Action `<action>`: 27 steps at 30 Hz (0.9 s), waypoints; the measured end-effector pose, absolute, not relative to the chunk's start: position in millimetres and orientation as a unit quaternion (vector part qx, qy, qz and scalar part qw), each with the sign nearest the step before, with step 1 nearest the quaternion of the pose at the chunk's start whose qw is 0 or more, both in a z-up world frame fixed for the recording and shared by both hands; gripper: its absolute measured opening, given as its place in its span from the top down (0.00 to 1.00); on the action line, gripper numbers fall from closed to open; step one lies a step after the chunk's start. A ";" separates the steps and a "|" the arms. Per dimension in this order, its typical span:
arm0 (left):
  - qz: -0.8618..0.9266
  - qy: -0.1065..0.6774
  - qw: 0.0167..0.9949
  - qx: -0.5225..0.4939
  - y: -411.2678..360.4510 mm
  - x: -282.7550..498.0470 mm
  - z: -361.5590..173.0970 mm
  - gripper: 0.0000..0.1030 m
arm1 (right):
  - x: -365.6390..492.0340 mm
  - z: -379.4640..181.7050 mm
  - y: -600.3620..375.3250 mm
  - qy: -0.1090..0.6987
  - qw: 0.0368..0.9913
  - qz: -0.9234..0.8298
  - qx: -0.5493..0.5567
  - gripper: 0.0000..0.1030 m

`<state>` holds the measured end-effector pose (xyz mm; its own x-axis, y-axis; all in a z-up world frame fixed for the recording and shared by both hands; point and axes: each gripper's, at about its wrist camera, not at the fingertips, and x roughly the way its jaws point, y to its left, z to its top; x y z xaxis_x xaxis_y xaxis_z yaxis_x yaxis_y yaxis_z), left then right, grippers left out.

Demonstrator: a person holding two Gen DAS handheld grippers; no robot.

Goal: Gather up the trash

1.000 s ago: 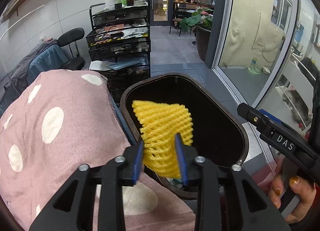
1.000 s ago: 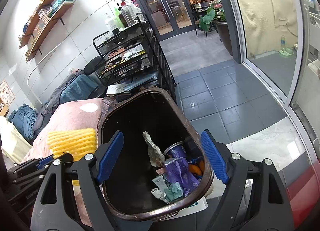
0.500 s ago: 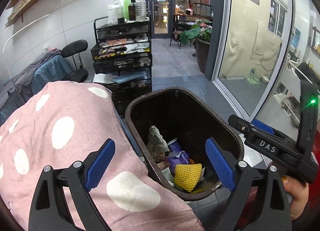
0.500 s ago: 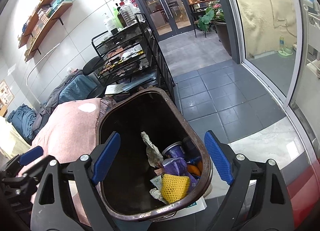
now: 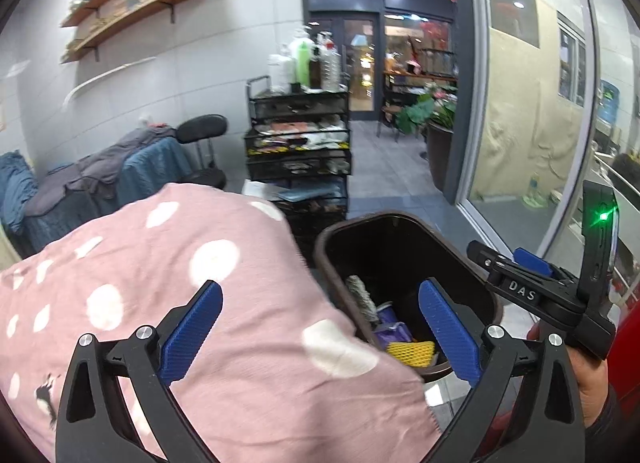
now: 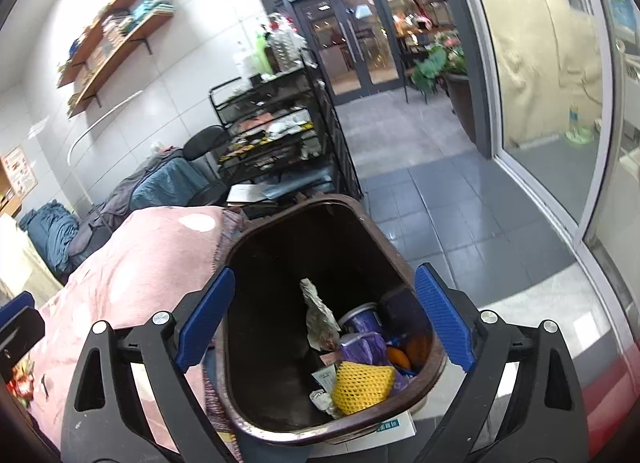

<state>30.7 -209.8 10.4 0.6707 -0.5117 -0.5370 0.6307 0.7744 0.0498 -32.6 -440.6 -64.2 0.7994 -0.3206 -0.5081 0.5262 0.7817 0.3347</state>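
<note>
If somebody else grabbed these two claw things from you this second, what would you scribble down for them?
Left gripper: open, empty, over the pink dotted cloth beside the bin.
Right gripper: open, empty, above the brown trash bin.
The yellow foam net lies in the bin on top of other trash, next to a purple cup and crumpled paper.
Done: that net is binned.
Left: look for more trash; some colourful scraps show at the cloth's edge in the right view, too blurred to identify.
</note>
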 end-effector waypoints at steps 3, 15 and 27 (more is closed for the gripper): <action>-0.292 0.250 0.917 0.108 -190.1 27.7 11.4 0.05 | -30.7 -59.6 -428.3 0.217 0.925 -0.214 0.226 0.11; -0.190 0.244 0.949 0.057 -113.7 25.6 10.7 0.05 | -28.2 -39.9 -344.8 0.191 0.960 -0.144 0.147 0.09; -0.111 0.206 0.972 0.015 -53.3 -0.1 7.9 0.05 | -45.5 -30.2 -275.0 0.169 0.977 -0.079 0.101 0.05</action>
<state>-0.1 -53.3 7.9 0.8902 -0.2095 -0.4045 0.2215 0.9750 -0.0174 -45.5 -275.0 -30.2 0.9301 -0.1208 -0.3468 0.1894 0.9669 0.1712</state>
